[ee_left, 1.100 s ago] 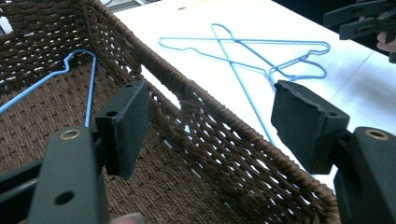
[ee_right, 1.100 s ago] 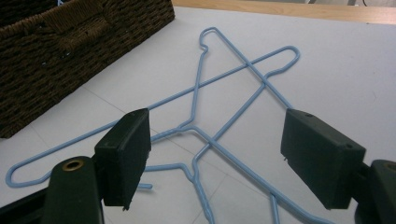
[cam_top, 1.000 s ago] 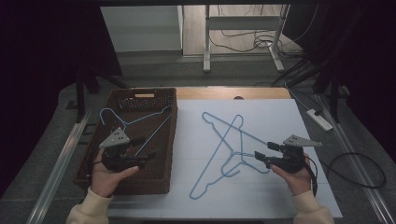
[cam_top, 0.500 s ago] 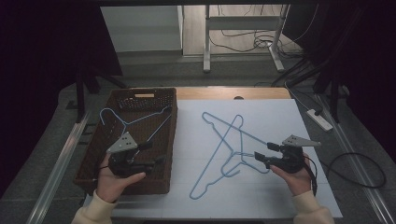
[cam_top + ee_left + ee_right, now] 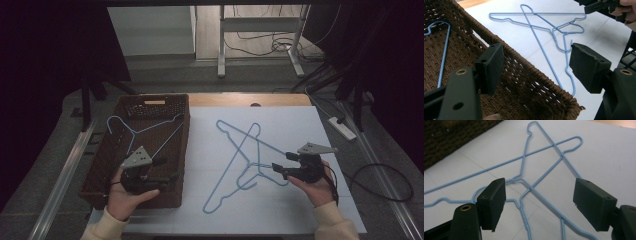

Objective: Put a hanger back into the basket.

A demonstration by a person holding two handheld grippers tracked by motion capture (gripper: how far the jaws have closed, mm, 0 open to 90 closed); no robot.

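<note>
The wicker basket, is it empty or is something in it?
Not empty: one blue hanger lies inside the wicker basket.

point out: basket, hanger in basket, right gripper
basket (image 5: 115,187), high view, left wall.
hanger in basket (image 5: 134,133), high view, neck below the hook.
right gripper (image 5: 276,168), high view, between the fingertips.

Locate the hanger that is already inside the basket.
In the high view, the blue wire hanger lies in the brown wicker basket at the table's left side, in its far half, just beyond the left tongs.
</note>
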